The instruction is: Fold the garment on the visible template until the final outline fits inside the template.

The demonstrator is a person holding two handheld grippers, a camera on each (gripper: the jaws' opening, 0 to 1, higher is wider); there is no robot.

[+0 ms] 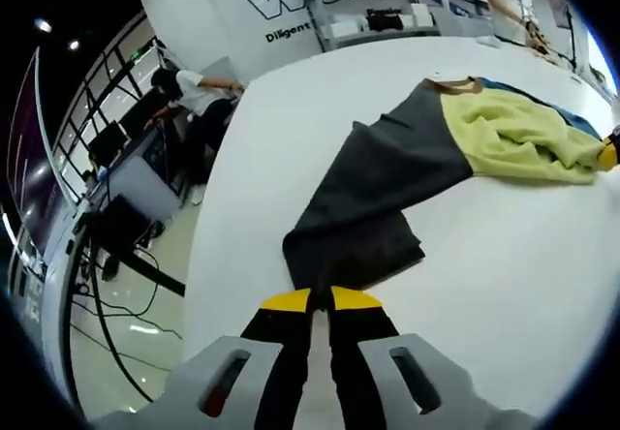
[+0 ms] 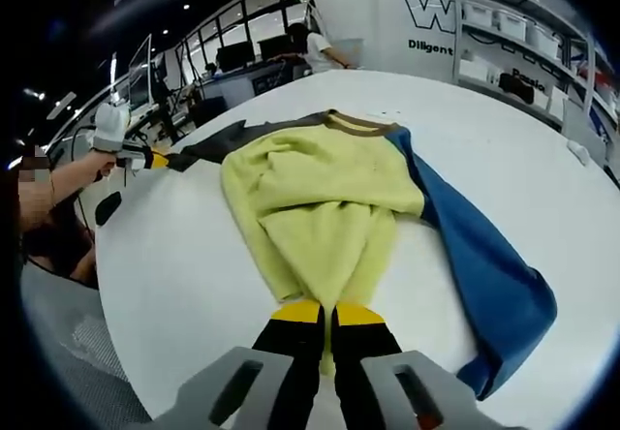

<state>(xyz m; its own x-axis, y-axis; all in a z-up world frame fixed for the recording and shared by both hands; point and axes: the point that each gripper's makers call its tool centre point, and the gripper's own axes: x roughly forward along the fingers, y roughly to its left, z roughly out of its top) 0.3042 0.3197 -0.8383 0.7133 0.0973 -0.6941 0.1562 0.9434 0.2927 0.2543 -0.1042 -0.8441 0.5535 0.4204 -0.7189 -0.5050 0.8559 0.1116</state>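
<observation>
Clearly, my garment (image 2: 320, 198) lay flat on the white bench (image 2: 184, 285), its long axis sleeve to sleeve. My left claw (image 1: 321, 300) pinched the grey sleeve (image 1: 363, 207) end; my right claw (image 2: 326, 312) gripped the yellow hem.

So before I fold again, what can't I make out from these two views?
- Template: no outline shows on the table in either view; the sweater may cover it.
- Left gripper: left gripper view, fingers shut at the grey sleeve cuff; grip unclear.
- Right gripper: right gripper view, fingers hide the yellow hem.
- Shelf bins: contents too small.
</observation>
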